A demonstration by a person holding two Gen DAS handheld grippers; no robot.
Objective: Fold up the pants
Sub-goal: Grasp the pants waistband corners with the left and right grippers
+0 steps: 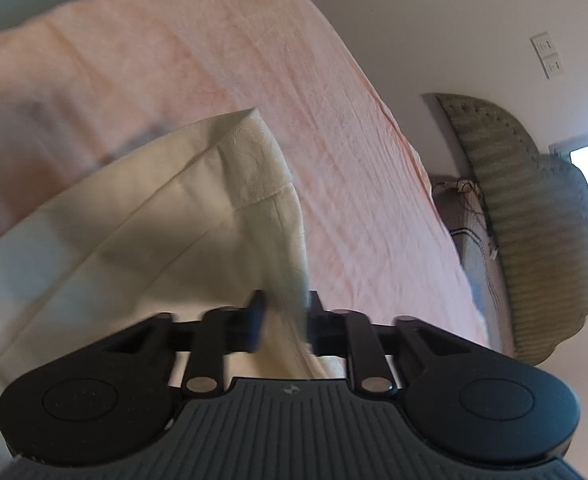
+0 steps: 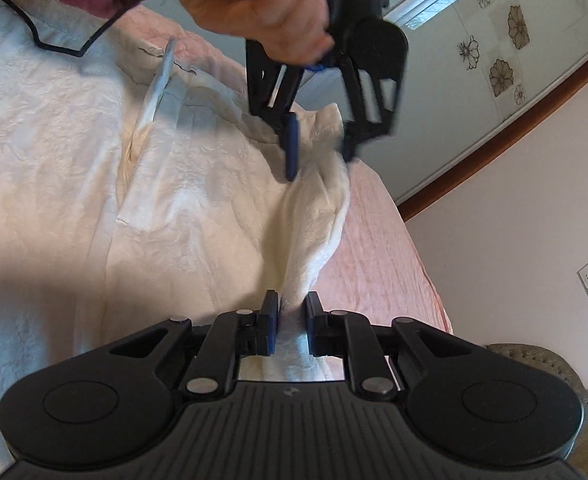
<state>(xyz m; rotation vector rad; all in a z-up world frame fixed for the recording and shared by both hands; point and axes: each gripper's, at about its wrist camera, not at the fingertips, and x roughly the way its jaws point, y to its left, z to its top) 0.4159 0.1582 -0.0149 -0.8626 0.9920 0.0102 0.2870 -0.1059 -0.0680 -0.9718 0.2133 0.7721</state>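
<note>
Both grippers are on the cloth here, and the cream pants (image 2: 198,200) lie spread over the pink bed (image 2: 377,264), most of the fabric running off toward 9 o'clock in the right wrist view. The right hand-held gripper (image 2: 290,322) sits at 6 o'clock, its jaws drawn in on a raised ridge of the pants' edge, the fabric pinched up between the blue pads (image 2: 270,322). That ridge runs straight up toward 12 o'clock, where the left hand-held gripper (image 2: 317,148) comes down from the person's hand (image 2: 270,12) onto the same edge. Its jaws look partly apart around a bunched bit of hem; motion blur makes the far finger hard to read from this side.

The left wrist view settles it better: the left hand-held gripper (image 1: 284,316) has a hanging fold of the pants (image 1: 198,220) between its fingers, the cloth draping up and away toward 10 o'clock, lifted clear of the bed (image 1: 254,80).

Why two grips along one edge? It reads as a way to keep that side taut and straight, so the cloth can be carried across as one flat panel instead of sagging in the middle. A dark cable (image 2: 54,46) trails over the fabric at 10 o'clock, worth watching for a snag
</note>
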